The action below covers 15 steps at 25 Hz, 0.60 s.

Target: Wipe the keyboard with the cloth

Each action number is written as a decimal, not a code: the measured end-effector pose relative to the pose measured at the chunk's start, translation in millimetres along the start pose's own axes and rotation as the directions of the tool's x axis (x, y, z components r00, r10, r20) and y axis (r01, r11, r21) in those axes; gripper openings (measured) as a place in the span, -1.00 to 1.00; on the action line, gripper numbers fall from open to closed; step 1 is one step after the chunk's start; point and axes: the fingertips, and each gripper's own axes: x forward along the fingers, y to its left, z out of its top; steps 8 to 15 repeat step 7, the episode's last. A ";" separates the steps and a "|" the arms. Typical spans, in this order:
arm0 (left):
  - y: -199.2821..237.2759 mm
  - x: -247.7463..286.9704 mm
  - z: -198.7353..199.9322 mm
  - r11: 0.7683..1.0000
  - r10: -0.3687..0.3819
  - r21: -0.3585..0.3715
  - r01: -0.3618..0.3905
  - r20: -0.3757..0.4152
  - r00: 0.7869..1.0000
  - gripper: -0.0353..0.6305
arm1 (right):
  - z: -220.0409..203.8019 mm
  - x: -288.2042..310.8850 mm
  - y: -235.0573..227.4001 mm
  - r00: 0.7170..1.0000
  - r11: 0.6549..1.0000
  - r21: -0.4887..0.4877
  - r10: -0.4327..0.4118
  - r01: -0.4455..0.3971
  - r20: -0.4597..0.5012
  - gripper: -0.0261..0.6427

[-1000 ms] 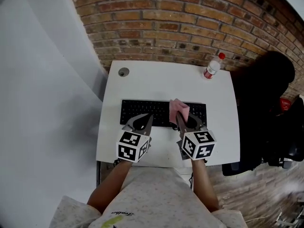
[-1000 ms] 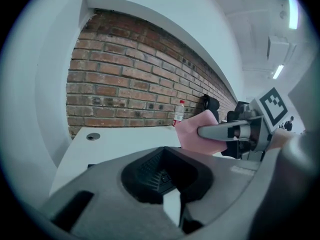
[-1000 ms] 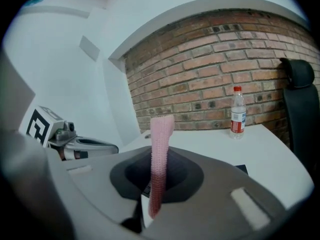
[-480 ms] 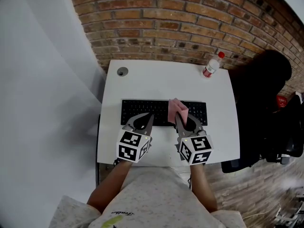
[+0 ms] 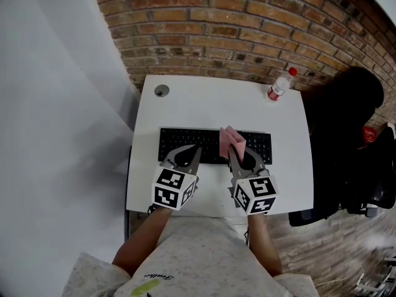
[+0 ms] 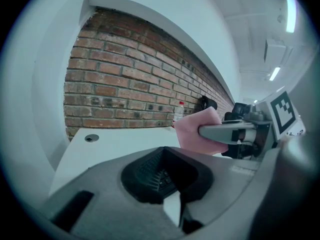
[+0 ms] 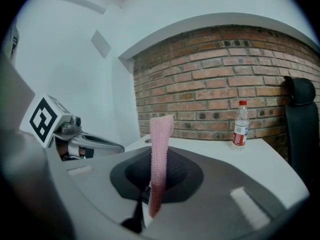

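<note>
Our right tool (image 5: pixel 233 151) pinches the pink cloth (image 5: pixel 229 138), which stands up from its jaws over the middle of the black keyboard (image 5: pixel 183 143) on the white counter (image 5: pixel 216 107). Our left tool (image 5: pixel 194 154), jaws pressed together on nothing, sits at the keyboard's near edge. We judge the wiping step is in hand: next we must lay the cloth onto the keys and drag it along them.
</note>
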 end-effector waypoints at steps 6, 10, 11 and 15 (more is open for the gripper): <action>-0.8 2.7 0.5 1.000 -0.005 -0.003 0.005 0.003 1.000 -0.91 | 1.0 1.6 0.2 1.000 1.000 -0.008 0.007 -0.007 0.000 -0.86; -1.2 3.2 0.3 1.000 -0.006 -0.003 0.006 0.003 1.000 -0.91 | 0.8 1.6 0.1 1.000 1.000 -0.009 0.007 -0.007 -0.001 -0.86; -1.2 3.2 0.3 1.000 -0.006 -0.003 0.006 0.003 1.000 -0.91 | 0.8 1.6 0.1 1.000 1.000 -0.009 0.007 -0.007 -0.001 -0.86; -1.2 3.2 0.3 1.000 -0.006 -0.003 0.006 0.003 1.000 -0.91 | 0.8 1.6 0.1 1.000 1.000 -0.009 0.007 -0.007 -0.001 -0.86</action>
